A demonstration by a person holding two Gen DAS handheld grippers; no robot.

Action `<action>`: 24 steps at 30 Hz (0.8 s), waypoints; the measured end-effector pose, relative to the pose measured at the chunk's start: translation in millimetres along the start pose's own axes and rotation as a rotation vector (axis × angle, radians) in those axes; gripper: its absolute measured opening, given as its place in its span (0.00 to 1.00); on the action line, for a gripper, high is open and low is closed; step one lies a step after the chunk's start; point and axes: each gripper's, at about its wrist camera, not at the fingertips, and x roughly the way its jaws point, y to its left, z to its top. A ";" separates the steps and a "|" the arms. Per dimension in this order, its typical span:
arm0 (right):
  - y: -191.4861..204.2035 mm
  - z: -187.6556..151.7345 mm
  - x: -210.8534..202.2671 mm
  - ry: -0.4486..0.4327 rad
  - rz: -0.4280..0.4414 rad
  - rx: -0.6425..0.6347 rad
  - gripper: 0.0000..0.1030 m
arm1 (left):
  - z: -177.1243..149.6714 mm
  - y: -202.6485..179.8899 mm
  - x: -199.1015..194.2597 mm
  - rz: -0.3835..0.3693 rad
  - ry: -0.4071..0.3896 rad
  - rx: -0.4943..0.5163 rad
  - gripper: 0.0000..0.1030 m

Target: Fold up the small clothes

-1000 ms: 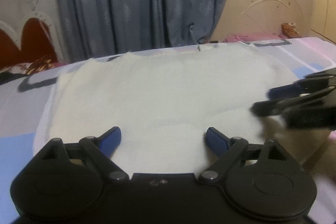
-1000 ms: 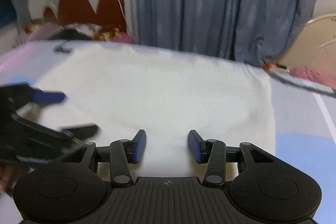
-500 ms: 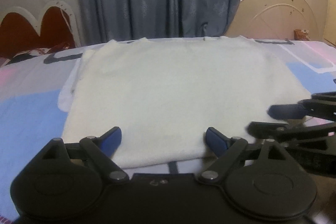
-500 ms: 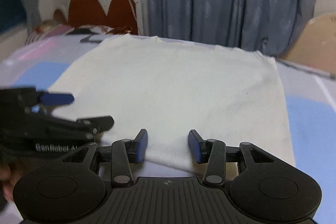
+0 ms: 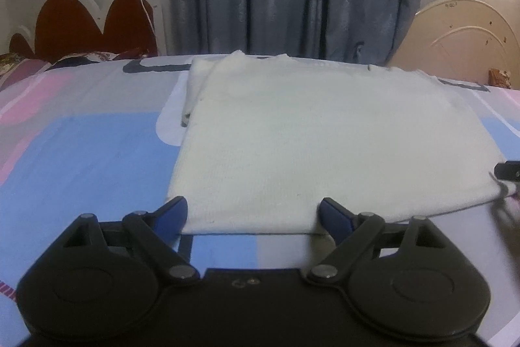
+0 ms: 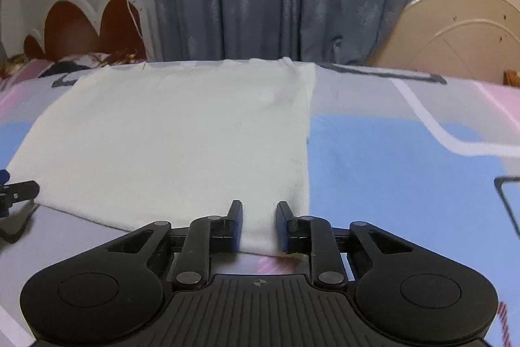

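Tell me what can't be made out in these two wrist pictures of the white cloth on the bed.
- Near edge of the white cloth, right wrist view: hidden behind the right tool, so a grip can't be confirmed.
- The right tool, left wrist view: cut off by the right edge, blurred.
- Layers under the cloth's left side, left wrist view: the top layer covers them.
- Left tool: open, holding nothing.

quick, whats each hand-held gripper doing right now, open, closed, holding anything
Left hand-held gripper: wide open, holding nothing.
Right hand-held gripper: jaws just been closing at the white garment's near corner; grip cannot be told.
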 end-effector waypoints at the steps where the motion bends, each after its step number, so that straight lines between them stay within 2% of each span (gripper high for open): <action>1: 0.9 -0.8 -5.2 -0.021 0.010 0.009 0.21 | -1.8 -1.3 1.2 0.005 0.000 0.009 0.86; 2: 1.6 -3.4 -4.8 -0.019 0.008 0.009 0.21 | -2.6 -1.6 2.2 0.007 -0.001 0.011 0.86; 3: 1.7 -7.9 2.0 0.018 -0.003 0.007 0.21 | -2.2 -1.7 1.9 0.008 -0.001 0.009 0.86; 9: -0.2 -9.0 -7.7 -0.018 0.008 0.038 0.21 | -4.7 2.3 -0.2 0.001 0.005 0.006 0.86; 11: -0.1 -12.7 1.5 0.037 0.008 0.027 0.21 | -4.6 1.6 0.3 0.002 0.007 0.007 0.86; 18: -1.0 -12.6 0.8 0.025 0.012 0.016 0.21 | -3.5 4.1 -0.1 -0.006 0.011 0.006 0.86; 19: -1.3 -12.5 1.4 0.024 0.011 0.013 0.21 | -0.5 8.8 -4.6 0.011 0.001 -0.012 0.78; 20: -1.5 -12.7 1.4 0.025 0.011 0.010 0.21 | 2.4 17.3 -12.4 0.053 -0.029 -0.057 0.70; 21: -1.5 -12.1 1.3 0.027 0.012 0.008 0.21 | 4.0 32.4 -23.1 0.079 -0.075 -0.133 0.71; 22: -1.7 -12.7 2.3 0.029 0.014 0.004 0.21 | 3.7 49.6 -30.6 0.068 -0.099 -0.226 0.76; 24: -3.0 -12.1 3.7 0.031 0.016 -0.003 0.21 | -1.1 77.7 -31.9 -0.010 -0.042 -0.407 0.75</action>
